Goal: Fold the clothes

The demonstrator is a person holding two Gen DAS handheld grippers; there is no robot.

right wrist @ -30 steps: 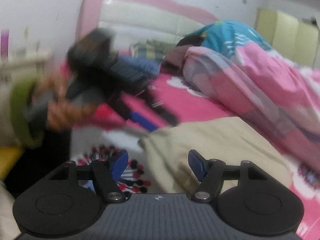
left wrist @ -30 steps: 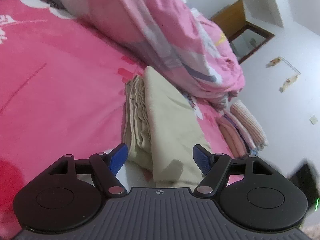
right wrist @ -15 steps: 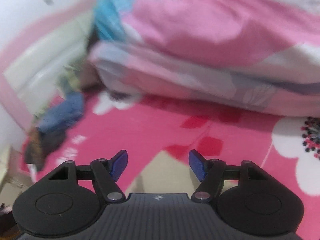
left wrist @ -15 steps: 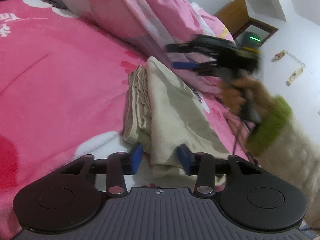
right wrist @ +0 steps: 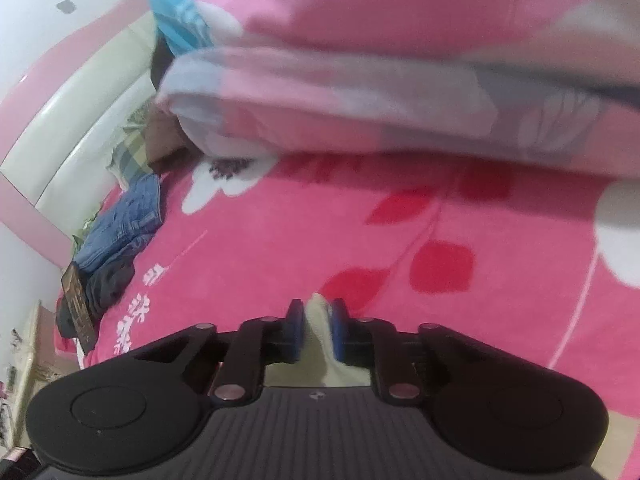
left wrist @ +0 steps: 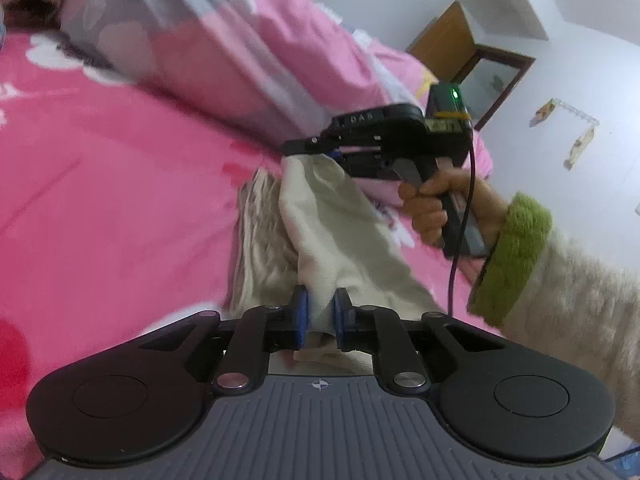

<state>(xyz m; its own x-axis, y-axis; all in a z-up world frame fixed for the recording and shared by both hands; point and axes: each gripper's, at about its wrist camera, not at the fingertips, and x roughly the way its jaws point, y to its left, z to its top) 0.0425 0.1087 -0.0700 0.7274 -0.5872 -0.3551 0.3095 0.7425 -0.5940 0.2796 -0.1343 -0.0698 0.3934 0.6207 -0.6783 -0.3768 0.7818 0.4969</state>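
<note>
free: pink blanket (left wrist: 100,208) left — open | blocked: bunched quilt (left wrist: 248,52) behind

Both wrist views sit low and close over the pink bed (left wrist: 100,200), the left facing the right gripper (left wrist: 316,148), the right facing the headboard (right wrist: 80,120).

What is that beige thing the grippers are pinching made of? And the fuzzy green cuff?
The beige garment looks like thin, matte woven cloth, perhaps cotton: it creases softly and drapes between the left gripper and the right gripper. The green cuff looks like fluffy knit or fleece, with a blurry, hairy surface. Exact fibres cannot be told.
</note>
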